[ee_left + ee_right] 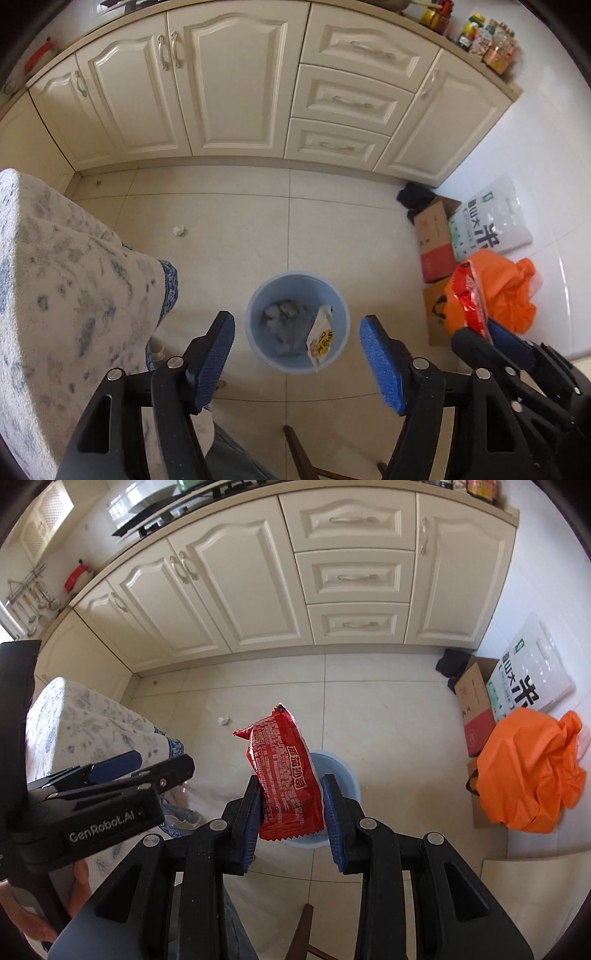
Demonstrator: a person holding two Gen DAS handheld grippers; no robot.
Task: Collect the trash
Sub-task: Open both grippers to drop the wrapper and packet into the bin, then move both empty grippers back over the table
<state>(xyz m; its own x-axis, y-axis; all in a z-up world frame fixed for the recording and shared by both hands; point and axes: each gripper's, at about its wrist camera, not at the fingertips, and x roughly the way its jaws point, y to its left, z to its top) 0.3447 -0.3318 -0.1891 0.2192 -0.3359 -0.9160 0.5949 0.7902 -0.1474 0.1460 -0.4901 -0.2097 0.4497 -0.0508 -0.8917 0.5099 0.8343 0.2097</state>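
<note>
A light blue bin (pixel 258 325) stands on the tiled floor, holding crumpled tissues and a white and yellow wrapper (pixel 321 338). My left gripper (pixel 297 319) hangs open right above it, with nothing between its blue pads. My right gripper (pixel 291 781) is shut on a red snack packet (pixel 284 760), which stands up between the pads and hides much of the bin (pixel 343 775) below. From the left wrist view, the right gripper (pixel 487 328) with the red packet (pixel 469 291) is just right of the bin. A small crumpled paper (pixel 179 231) lies on the floor to the far left.
A table with a white and blue cloth (pixel 55 277) fills the left side. Cream cabinets (pixel 229 92) run along the back. Cardboard boxes (pixel 436 236), a rice bag (pixel 495 218) and an orange bag (pixel 506 288) sit at the right wall. A wooden chair part (pixel 299 454) is below me.
</note>
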